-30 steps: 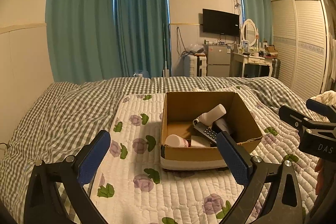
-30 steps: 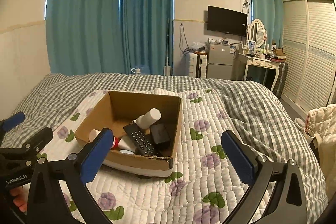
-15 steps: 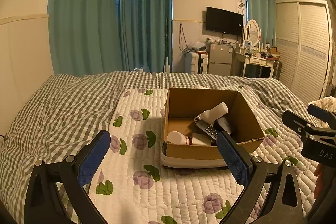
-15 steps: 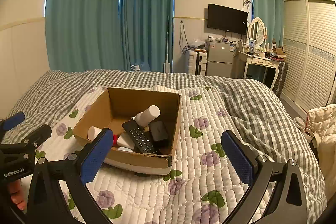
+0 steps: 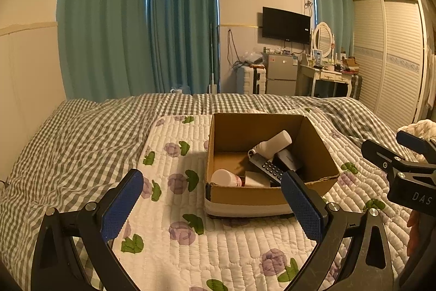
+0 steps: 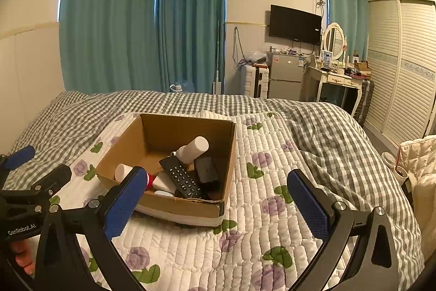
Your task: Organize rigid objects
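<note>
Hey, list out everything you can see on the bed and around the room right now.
box: 1, brown cardboard, on the floral quilt
remote: 1, black, in the box
white bottle: 1, leaning in the box
red-banded bottle: 1, white cap, lying in the box
black case: 1, in the box
quilt: 1, white with purple flowers, on the bed
curtains: teal, far wall
TV: 1, black, wall-mounted
fridge: 1, grey, under the TV
left gripper: blue pads, open, empty
right gripper: blue pads, open, empty

Open cardboard box [image 6: 188, 205] on quilt: black remote [image 6: 183, 178], tilted white bottle [image 6: 193, 149] at 12 o'clock, white red-labelled tube [image 5: 226, 178] at 9.
</note>
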{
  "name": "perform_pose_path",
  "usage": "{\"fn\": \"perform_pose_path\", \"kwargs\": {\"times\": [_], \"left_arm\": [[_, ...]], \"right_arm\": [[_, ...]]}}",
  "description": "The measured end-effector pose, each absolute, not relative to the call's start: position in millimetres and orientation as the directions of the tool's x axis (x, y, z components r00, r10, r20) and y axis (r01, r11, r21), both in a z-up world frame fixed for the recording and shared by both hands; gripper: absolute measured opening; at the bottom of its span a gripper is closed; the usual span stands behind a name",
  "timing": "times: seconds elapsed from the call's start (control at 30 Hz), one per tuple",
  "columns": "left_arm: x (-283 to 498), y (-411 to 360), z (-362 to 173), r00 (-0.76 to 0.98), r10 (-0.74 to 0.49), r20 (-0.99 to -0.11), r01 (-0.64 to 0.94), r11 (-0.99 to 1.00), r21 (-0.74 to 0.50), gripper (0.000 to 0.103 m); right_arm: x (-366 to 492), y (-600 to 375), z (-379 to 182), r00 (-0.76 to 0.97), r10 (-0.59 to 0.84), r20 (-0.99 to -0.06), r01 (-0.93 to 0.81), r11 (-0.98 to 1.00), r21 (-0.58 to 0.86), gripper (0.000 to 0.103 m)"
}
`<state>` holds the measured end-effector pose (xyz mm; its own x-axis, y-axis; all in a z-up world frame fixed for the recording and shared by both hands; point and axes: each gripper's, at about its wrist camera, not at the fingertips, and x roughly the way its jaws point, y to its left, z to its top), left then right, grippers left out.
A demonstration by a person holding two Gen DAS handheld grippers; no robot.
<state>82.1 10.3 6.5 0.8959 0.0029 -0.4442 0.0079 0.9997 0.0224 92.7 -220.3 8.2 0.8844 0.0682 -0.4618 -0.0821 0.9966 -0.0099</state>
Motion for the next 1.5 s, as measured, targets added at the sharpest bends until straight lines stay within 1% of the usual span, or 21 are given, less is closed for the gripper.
{"fn": "perform_pose_path", "kwargs": {"times": [0.23, 0.47, 0.73, 1.5], "left_arm": [[85, 14, 6, 0.890, 0.006, -0.457, -0.001, 1.000, 0.012, 0.103], [83, 15, 7, 0.898, 0.006, -0.440, 0.000, 1.000, 0.012, 0.103], [85, 15, 4, 0.892, 0.009, -0.452, -0.002, 1.000, 0.016, 0.103], [82, 15, 4, 0.897, 0.013, -0.442, -0.002, 1.000, 0.026, 0.103]], "right_arm": [[93, -221, 7, 0.883, 0.066, -0.466, -0.078, 0.997, -0.007, 0.103], [93, -220, 6, 0.881, 0.068, -0.468, -0.080, 0.997, -0.005, 0.103], [95, -218, 3, 0.874, 0.059, -0.483, -0.073, 0.997, -0.011, 0.103], [95, -215, -2, 0.862, 0.071, -0.502, -0.080, 0.997, 0.004, 0.103]]}}
